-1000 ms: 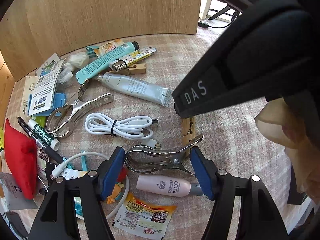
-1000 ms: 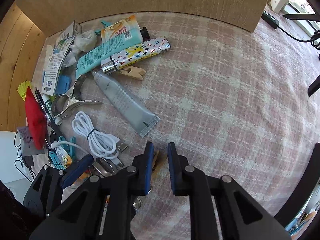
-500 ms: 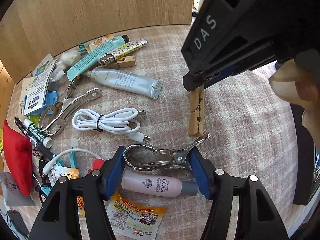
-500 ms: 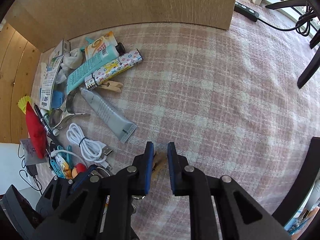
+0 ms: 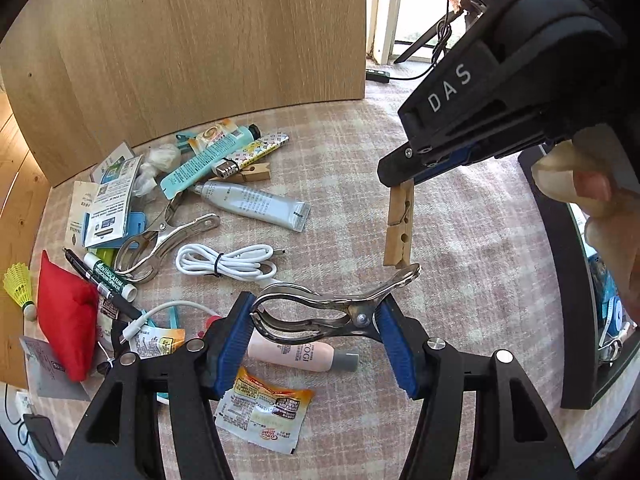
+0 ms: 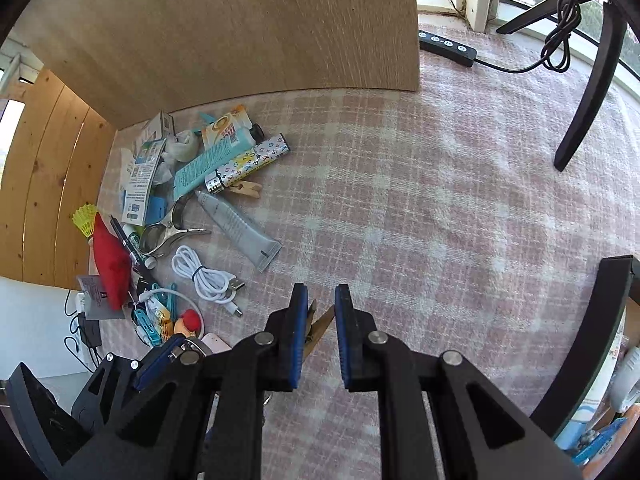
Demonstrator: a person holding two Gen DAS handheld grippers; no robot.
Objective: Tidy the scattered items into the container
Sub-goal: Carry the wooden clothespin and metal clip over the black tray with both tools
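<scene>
Looking through the left wrist view first, the left claw (image 5: 316, 330) clamps a shiny metal spring clip (image 5: 328, 312) lengthwise between its blue pads, raised above the pink plaid tabletop (image 5: 460, 240); at about one o'clock from it the right claw (image 5: 396, 176) pinches the top of a pale wooden clothespin (image 5: 398, 228) that hangs down, its lower end just beside the clip's tip. Most of the clutter lies unsorted from nine to eleven o'clock: a coiled white cable (image 5: 228, 262), a grey squeeze tube (image 5: 256, 206), a red cloth pouch (image 5: 66, 320), and, below the claw, a pink bottle (image 5: 300, 354). No container shows here, so the task looks barely begun. In the right wrist view, the right claw (image 6: 320, 324) stands narrow, the clothespin (image 6: 318, 330) wedged between its pads, with the heap at ten o'clock and open tabletop (image 6: 440, 220) ahead; a dark frame (image 6: 600, 320) at three o'clock may edge the container, though I cannot tell.
</scene>
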